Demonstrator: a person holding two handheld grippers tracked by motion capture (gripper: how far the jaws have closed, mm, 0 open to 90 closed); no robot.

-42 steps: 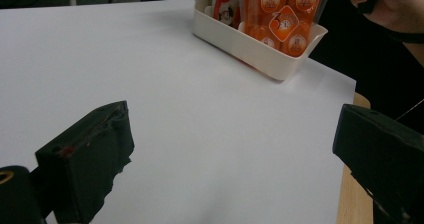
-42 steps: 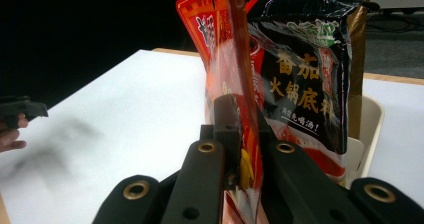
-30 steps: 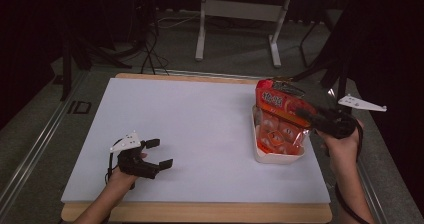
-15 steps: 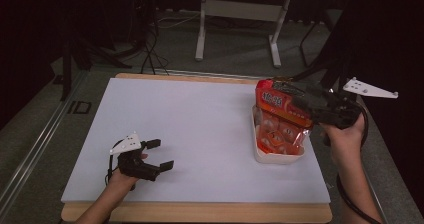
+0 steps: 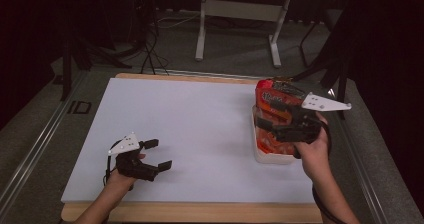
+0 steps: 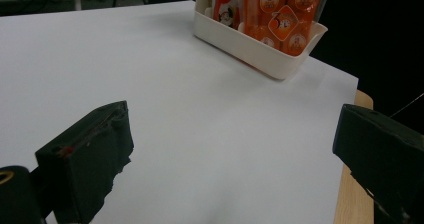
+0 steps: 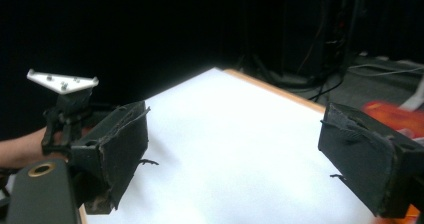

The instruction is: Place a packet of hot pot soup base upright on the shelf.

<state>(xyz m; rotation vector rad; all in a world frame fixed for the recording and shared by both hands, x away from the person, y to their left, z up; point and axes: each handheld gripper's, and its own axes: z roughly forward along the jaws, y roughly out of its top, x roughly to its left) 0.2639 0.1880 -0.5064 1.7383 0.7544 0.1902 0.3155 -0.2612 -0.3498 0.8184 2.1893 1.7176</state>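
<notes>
Swung lower and inward, right tool (image 5: 267, 125) — spread, empty, over white plastic tray (image 5: 272, 156) of orange snack packets (image 5: 272, 101) at counter (image 5: 200, 119) right edge; left tool (image 5: 157, 155) spread, idle — likely a pick beginning.

The table (image 5: 200, 213) has a pale wooden top, its edge showing along the near and far sides. A large white sheet (image 5: 200, 124) covers almost all of it, lying flat. At about three o'clock on the sheet, close to the right edge, a cream plastic bin (image 5: 272, 156) stands, packed with orange snack packets (image 5: 272, 101) set upright. From the left gripper view the bin (image 6: 250, 46) sits toward one o'clock, near the sheet's corner, its packets (image 6: 282, 14) rising above the rim.
</notes>
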